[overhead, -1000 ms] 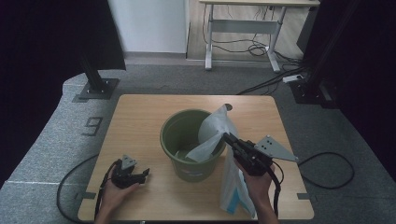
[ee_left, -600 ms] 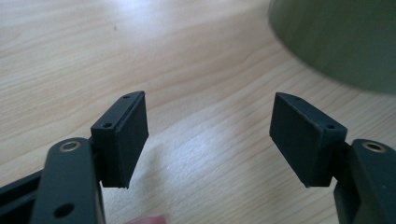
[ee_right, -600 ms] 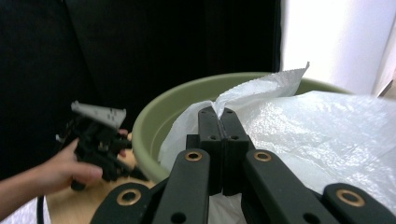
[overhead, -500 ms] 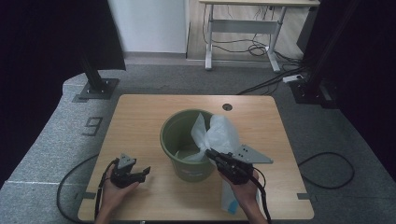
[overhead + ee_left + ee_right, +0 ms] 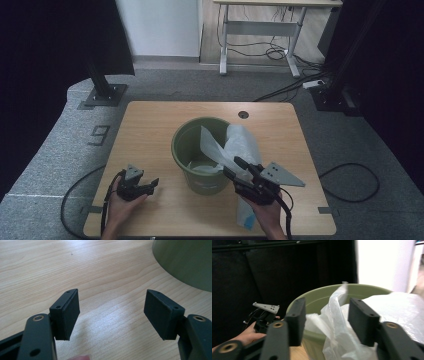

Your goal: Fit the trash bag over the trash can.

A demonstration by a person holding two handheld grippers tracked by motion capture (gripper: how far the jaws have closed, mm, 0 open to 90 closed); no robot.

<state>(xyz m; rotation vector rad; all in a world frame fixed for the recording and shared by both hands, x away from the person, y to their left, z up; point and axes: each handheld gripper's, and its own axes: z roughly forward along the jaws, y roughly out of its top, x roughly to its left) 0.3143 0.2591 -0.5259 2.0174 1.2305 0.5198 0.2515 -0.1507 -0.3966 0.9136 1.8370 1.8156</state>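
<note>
A green bucket (image 5: 200, 182) stands mid-table, and a white translucent plastic bag (image 5: 240, 145) is draped over its right rim, partly inside and partly hanging down outside. My right gripper (image 5: 231, 166) sits at the bucket's near right rim. Its jaws have just been opening; in the right gripper view (image 5: 327, 320) a fold of the bag (image 5: 337, 315) lies loose between the parted pads, above the bucket rim (image 5: 322, 292). My left gripper (image 5: 152, 184) rests low over the table at the near left, open and empty (image 5: 112, 312), with the bucket wall (image 5: 185, 262) off to its right.
The wooden table (image 5: 150, 125) has a small round hole (image 5: 243, 114) at its far edge. Cables trail from both grippers over the near edge. Beyond the table are grey carpet, a black stand base (image 5: 102, 95) and a desk frame (image 5: 260, 30).
My right gripper moved left and down to the bucket's near right rim, carrying the bag over it, and its jaws went from shut on the bag to apart. The left gripper stayed put.
</note>
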